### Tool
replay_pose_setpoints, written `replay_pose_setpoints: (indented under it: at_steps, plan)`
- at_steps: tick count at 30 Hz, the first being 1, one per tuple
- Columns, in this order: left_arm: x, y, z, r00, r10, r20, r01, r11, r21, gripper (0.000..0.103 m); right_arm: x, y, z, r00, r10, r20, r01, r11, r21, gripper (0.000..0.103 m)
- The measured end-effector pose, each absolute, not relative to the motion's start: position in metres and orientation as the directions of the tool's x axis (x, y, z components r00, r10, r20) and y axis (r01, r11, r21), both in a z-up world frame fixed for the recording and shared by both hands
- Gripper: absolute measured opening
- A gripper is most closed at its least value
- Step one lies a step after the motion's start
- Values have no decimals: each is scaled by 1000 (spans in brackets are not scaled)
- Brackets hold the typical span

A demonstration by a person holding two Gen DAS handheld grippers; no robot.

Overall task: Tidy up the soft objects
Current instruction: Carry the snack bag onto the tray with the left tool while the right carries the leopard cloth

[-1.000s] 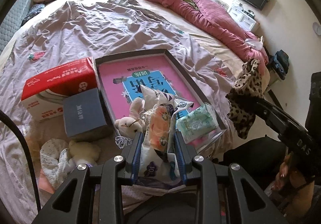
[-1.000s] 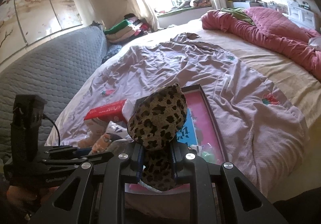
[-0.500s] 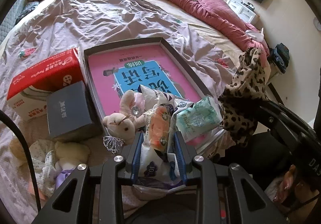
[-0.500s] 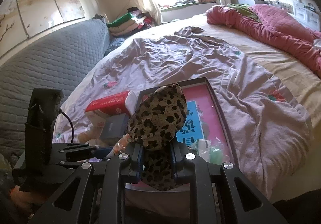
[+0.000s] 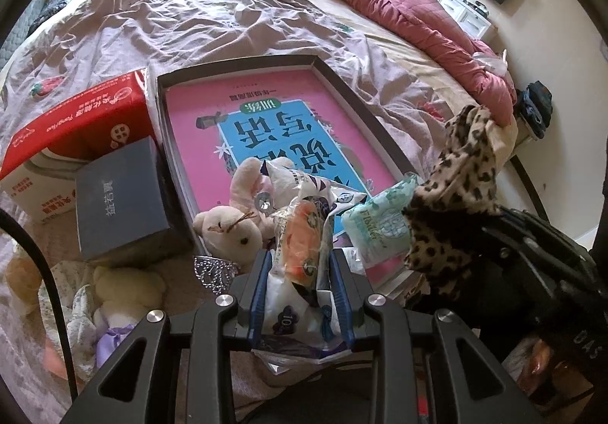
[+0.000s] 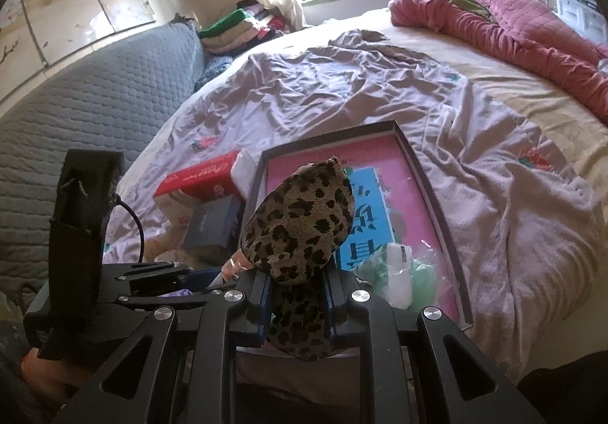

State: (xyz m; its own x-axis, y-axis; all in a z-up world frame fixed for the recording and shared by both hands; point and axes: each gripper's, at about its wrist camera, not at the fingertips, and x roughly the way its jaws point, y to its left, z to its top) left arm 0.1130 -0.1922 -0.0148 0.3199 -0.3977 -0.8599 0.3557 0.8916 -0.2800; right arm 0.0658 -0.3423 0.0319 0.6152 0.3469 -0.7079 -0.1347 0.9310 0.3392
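Presently: left gripper (image 5: pixel 300 272), fingers clenched on plastic packet (image 5: pixel 304 241); right gripper (image 6: pixel 298 295), fingers clenched on leopard-print cloth (image 6: pixel 300 230); both above shallow tray (image 5: pixel 364 108) holding pink book (image 5: pixel 266 112), near the bed's (image 5: pixel 190 17) front edge

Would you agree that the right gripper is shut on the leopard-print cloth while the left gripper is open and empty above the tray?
Not quite: the left gripper is not empty; the left wrist view shows it shut on a plastic packet. The rest holds: the right gripper is shut on the leopard-print cloth, near the tray.
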Motion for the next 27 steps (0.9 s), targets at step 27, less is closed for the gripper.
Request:
replay_pose_setpoints:
  at_steps: [27]
  plan:
    - [117, -188, -31, 306, -381, -873, 354, 896, -267, 31, 82, -323, -20, 530, 269, -804, -132, 963, 235, 23]
